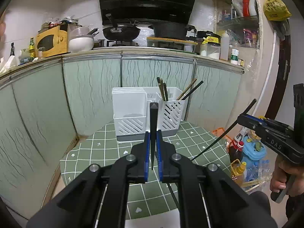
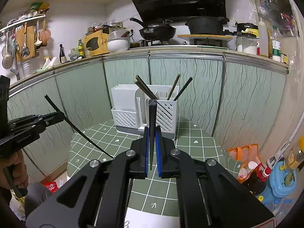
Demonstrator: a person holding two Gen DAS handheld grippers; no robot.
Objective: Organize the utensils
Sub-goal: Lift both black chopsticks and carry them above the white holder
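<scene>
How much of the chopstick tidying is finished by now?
Partly done: several chopsticks already stand in the white caddy. In hand: the left gripper and right gripper each clamp one black chopstick. Left: dropping both into the caddy.

Both wrist views face the white caddy [image 1: 150, 112], seemingly close.

your left gripper [image 1: 153, 150] covers the lower tip of the black chopstick [image 1: 153, 125] it clamps, and that chopstick hides the middle of the white utensil caddy [image 1: 131, 104] behind it. the chopsticks in the caddy [image 1: 165, 92] vanish below its rim. your right gripper [image 1: 245, 118], right of the caddy, is cut off by the picture's edge; its jaw gap is too small to judge there.
</scene>
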